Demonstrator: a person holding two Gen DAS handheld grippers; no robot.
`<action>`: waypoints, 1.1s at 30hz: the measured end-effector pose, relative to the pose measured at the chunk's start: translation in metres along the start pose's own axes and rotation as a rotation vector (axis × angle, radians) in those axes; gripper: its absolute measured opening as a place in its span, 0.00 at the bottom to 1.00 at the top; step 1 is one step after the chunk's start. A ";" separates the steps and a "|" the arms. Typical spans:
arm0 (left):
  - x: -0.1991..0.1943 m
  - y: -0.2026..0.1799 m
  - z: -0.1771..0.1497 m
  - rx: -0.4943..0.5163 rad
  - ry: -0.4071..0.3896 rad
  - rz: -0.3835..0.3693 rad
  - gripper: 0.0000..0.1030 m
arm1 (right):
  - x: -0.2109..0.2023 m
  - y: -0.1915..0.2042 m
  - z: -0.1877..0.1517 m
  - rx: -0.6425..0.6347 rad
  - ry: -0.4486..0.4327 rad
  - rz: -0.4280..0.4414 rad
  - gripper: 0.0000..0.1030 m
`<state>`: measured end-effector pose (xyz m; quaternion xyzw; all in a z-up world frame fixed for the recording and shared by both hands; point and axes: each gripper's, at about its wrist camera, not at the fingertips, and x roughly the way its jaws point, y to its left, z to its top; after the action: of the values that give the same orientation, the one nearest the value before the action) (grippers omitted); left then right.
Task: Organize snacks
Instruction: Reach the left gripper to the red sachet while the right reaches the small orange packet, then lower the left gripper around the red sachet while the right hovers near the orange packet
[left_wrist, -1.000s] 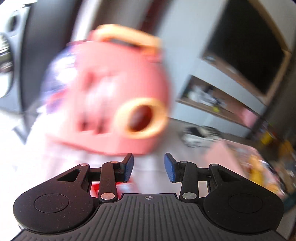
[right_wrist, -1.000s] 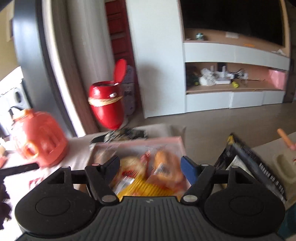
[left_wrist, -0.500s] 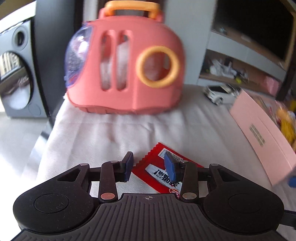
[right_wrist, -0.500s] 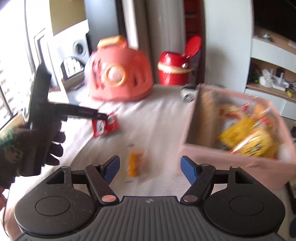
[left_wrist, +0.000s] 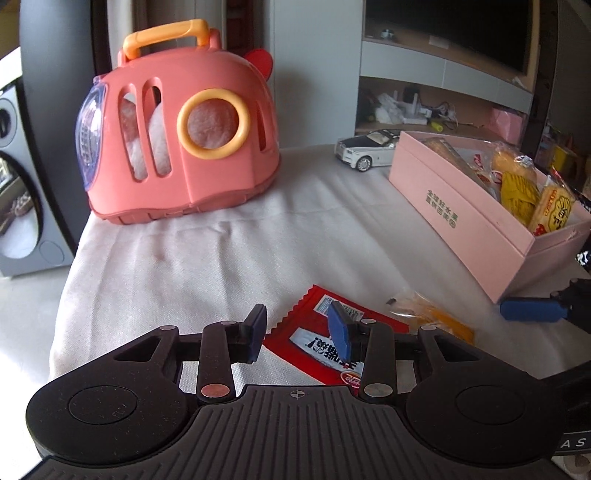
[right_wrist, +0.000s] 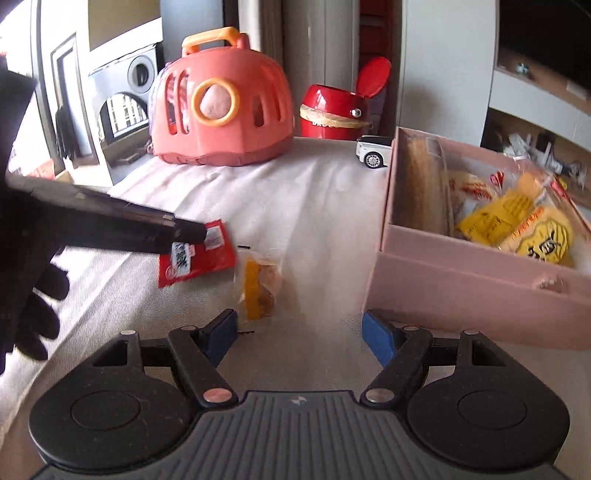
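Hovering over the red snack packet (left_wrist: 325, 343), left tool (left_wrist: 300, 334) parted, right tool (right_wrist: 300, 332) wide apart, both empty.

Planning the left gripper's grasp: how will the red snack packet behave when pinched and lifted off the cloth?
The red snack packet lies flat with crimped edges, so it is probably thin, light and floppy, sagging from wherever the left gripper pinches it. Its glossy film looks slippery. On the white cloth it may slide rather than lift.

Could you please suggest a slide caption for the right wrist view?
Open right tongs near an orange snack; left tongs over a red packet, pink box alongside.
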<state>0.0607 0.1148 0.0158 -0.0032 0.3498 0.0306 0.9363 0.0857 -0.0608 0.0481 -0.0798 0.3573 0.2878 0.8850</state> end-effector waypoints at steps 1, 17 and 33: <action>-0.001 0.000 -0.001 0.003 -0.002 0.000 0.41 | 0.001 0.001 0.000 -0.005 0.000 -0.001 0.75; -0.023 0.062 -0.018 -0.478 0.065 -0.149 0.41 | 0.001 0.004 -0.002 0.001 -0.005 -0.035 0.81; -0.004 0.018 -0.009 -0.187 0.013 -0.062 0.44 | -0.008 0.000 -0.004 0.035 -0.048 -0.060 0.82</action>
<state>0.0505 0.1328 0.0122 -0.1015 0.3511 0.0343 0.9302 0.0788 -0.0658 0.0500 -0.0682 0.3383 0.2566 0.9028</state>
